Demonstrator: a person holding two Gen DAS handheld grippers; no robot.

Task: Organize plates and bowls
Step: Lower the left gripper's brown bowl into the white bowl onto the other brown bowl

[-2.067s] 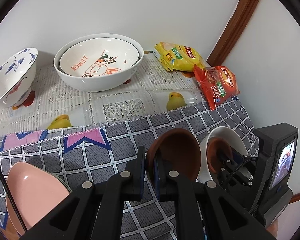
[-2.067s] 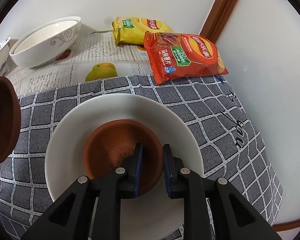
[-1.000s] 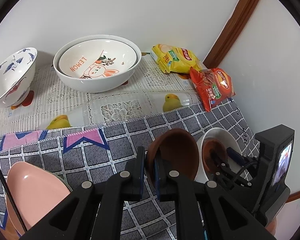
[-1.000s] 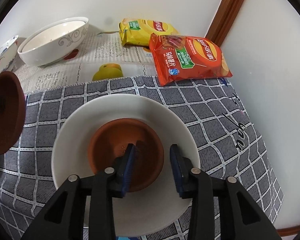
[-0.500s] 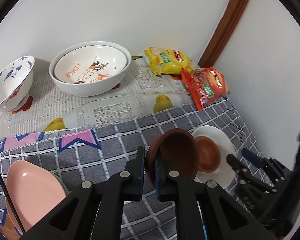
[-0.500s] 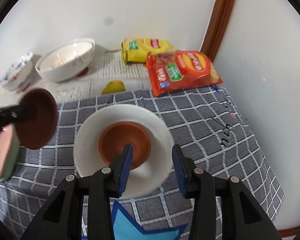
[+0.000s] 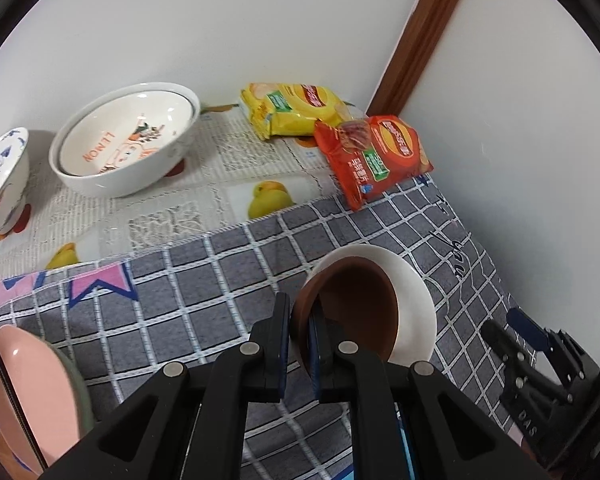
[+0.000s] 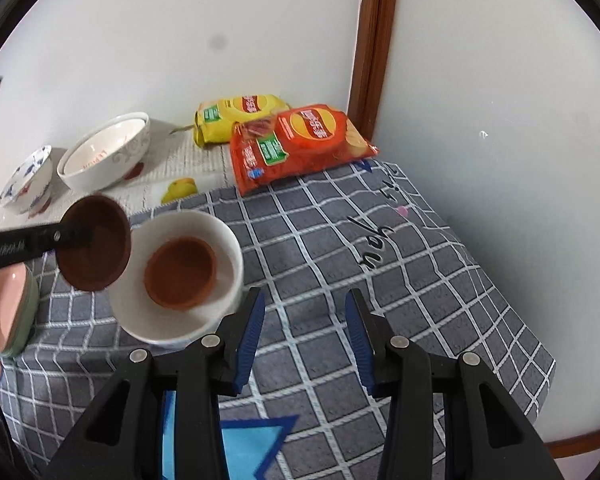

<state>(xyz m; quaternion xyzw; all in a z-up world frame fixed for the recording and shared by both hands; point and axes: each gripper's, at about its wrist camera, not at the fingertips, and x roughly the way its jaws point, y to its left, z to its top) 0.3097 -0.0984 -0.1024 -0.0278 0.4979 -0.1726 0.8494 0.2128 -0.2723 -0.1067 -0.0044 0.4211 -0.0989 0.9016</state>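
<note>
Matt, earthy brown dish [image 7: 352, 304], looks like unglazed clay, against a glossy white glazed bowl [image 7: 416, 300]. Woven grey check cloth [image 8: 380, 248] underneath, shiny crinkled foil crisp packets [image 8: 300, 144] behind. Gripper arms [image 8: 204, 392] matt black plastic with ribbed blue pads [image 8: 249, 336].

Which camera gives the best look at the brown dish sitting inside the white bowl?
The right wrist view: the brown dish lies fully visible inside the white bowl. In the left wrist view, the second brown dish, clamped in the left gripper, hides it completely.
</note>
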